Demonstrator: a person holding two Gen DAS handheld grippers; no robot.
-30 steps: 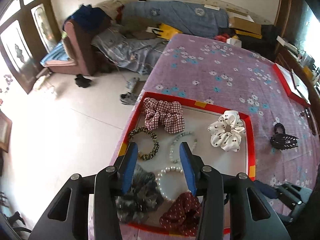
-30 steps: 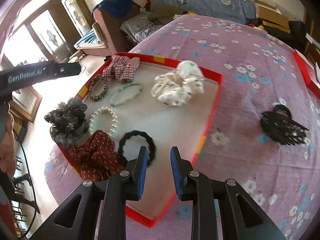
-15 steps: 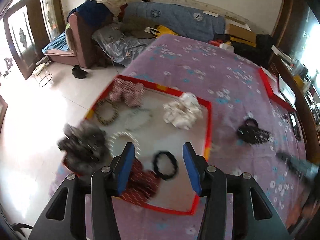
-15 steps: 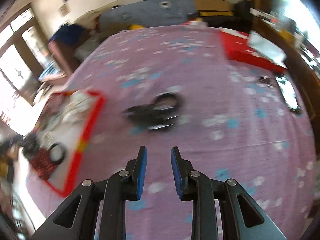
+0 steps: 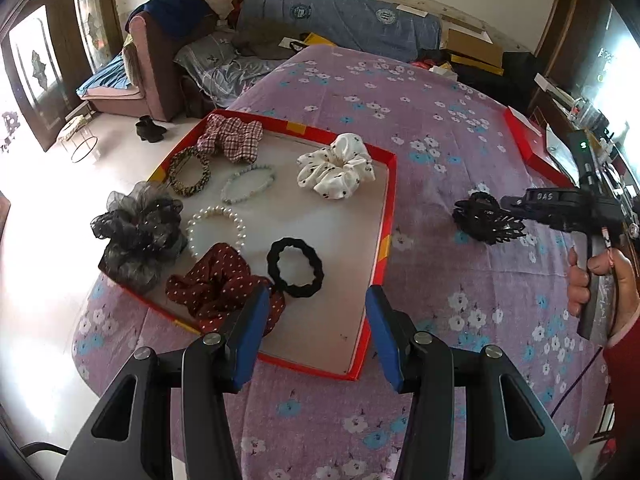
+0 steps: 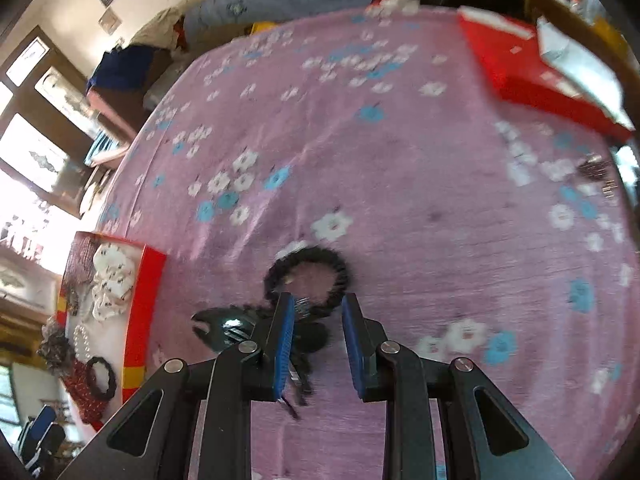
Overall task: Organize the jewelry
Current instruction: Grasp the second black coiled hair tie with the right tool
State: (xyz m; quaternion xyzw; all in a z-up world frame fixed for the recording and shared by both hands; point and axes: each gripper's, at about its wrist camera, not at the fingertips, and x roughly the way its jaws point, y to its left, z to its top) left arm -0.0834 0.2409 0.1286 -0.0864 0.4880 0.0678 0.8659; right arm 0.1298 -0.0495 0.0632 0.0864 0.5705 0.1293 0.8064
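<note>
While the purple flowered cloth (image 5: 420,120) covers the whole table, a shallow red-rimmed tray (image 5: 390,216) is seen lying on its left part in the left wrist view. Inside the tray a plaid scrunchie (image 5: 234,138), a leopard-print hair tie (image 5: 189,172), a pale bead bracelet (image 5: 248,182), a white dotted scrunchie (image 5: 336,170), a pearl bracelet (image 5: 216,230), a black hair tie (image 5: 295,266) and a dark red dotted scrunchie (image 5: 220,286) are laid out apart from one another. A black tulle scrunchie (image 5: 138,236) is draped over the tray's left rim.

The left gripper (image 5: 314,326) is held above the tray's near edge, its blue pads spread moderately wide with nothing between them.

To the right of the tray, well apart from it, a black claw clip (image 6: 232,326) and a black ring-shaped tie (image 6: 306,276) lie on the cloth, touching each other. The right gripper (image 6: 316,344) is held by a hand (image 5: 600,284) directly over this pair. Its pads are set narrowly, yet a clear gap is seen between them, and nothing is clamped; the left pad overlaps the clip's edge in the blurred right wrist view, and contact cannot be told. A second red box (image 6: 532,72) is seen at the table's far right.
</note>
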